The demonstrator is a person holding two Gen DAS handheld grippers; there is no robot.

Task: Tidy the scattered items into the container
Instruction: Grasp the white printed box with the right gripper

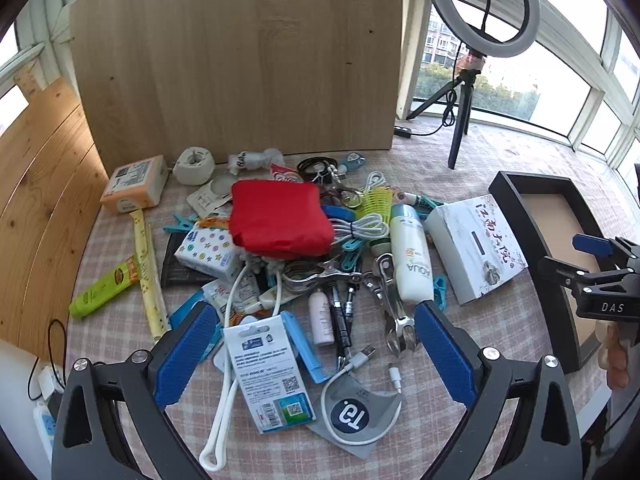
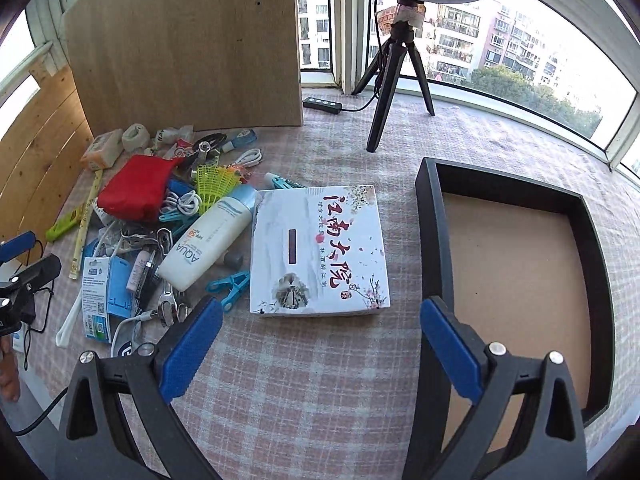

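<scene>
Fingers of both grippers (image 1: 314,356) (image 2: 320,350) spread empty; bare cloth (image 2: 304,380) separates box (image 2: 318,248) from tray rim (image 2: 430,240).

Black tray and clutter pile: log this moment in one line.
stage: start | black tray: holds no items | pile: untouched, white box beside it | left gripper: open over pile | right gripper: open, holds nothing

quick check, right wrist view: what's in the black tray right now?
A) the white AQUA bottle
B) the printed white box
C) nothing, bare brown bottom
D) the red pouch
C: the black tray shows only its bare brown bottom; the AQUA bottle, red pouch and printed white box all lie outside it on the checked cloth.
</scene>
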